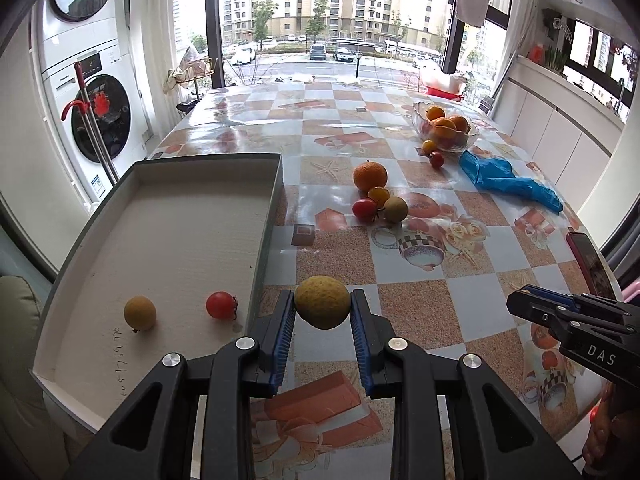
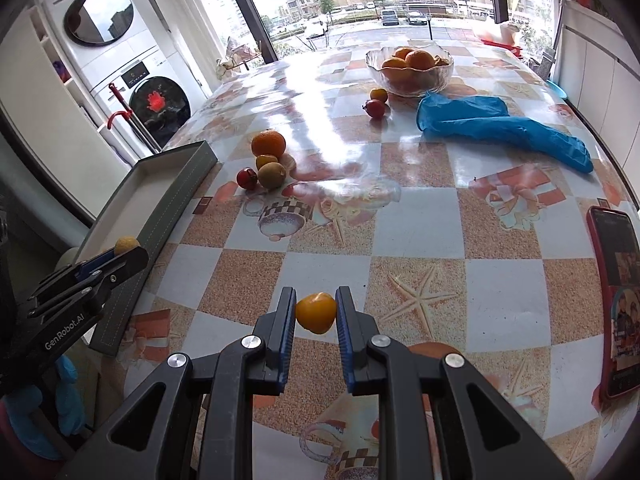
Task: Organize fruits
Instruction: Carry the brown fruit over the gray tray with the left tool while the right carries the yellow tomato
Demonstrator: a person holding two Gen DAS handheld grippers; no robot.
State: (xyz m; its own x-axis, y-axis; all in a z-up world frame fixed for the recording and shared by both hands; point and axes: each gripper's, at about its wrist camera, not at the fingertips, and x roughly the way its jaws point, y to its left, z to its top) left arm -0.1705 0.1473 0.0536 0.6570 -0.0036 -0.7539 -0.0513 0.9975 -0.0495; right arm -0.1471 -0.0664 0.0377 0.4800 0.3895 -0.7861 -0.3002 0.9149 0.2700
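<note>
The left gripper point(image 1: 322, 307) clamps a rough yellow-green fruit point(image 1: 322, 302) just right of the gray tray point(image 1: 264, 240), above the bench point(image 1: 420, 300). The right gripper point(image 2: 316, 312) grips a small orange tomato point(image 2: 316, 313) over the checkered bench. Inside the tray lie a tan round fruit point(image 1: 140, 313) and a red tomato point(image 1: 220, 305). Farther out, an orange point(image 1: 370, 176), a yellow tomato point(image 1: 378, 195), a second red tomato point(image 1: 364, 209) and a tan fruit point(image 1: 396, 209) cluster together. Beyond, a blue glove point(image 1: 508, 180) lies near a glass bowl point(image 1: 468, 140) of oranges.
</note>
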